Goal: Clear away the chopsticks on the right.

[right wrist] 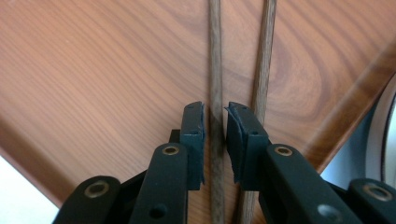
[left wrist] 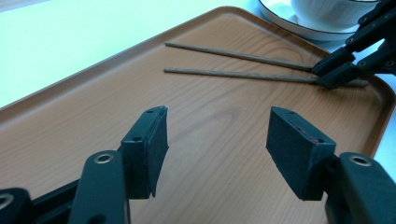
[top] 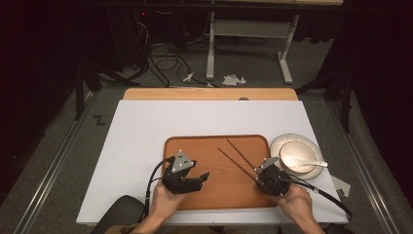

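On the white tabletop [top: 136, 126] lies a wooden tray [top: 195, 146], the landmark here. Over the tray's left part hangs the left gripper [top: 202, 176], its jaws wide with nothing between them. Two chopsticks [top: 234, 158] lie side by side on the tray's right part. At their near ends the right gripper [right wrist: 215, 128] has its jaws narrowly parted around one stick. A plate [top: 278, 144] sits just right of the tray.
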Motion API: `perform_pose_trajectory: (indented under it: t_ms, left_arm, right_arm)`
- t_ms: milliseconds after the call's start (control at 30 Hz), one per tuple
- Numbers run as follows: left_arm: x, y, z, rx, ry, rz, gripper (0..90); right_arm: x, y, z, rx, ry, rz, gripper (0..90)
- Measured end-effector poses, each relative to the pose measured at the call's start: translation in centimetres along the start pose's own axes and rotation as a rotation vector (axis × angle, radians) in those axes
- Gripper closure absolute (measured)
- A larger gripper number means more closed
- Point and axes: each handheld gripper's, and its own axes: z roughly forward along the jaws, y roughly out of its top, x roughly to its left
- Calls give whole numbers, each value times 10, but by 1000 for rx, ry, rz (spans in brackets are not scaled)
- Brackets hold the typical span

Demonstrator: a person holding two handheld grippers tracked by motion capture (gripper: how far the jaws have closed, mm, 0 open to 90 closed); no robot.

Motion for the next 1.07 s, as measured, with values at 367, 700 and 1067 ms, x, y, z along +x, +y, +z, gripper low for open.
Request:
perform_pose_trajectory:
  t_ms: [367, 700, 1067]
  left_arm:
    - [0, -2, -3, -2, 11, -5, 386]
    - [0, -4, -6, -9, 22, -8, 386]
    - [1, -4, -8, -12, 28, -15, 385]
  right_arm:
    - [3, -7, -18, -125, 19, -34, 645]
    - [-38, -43, -53, -432, 76, 161, 549]
    - [-46, -53, -46, -434, 70, 152, 530]
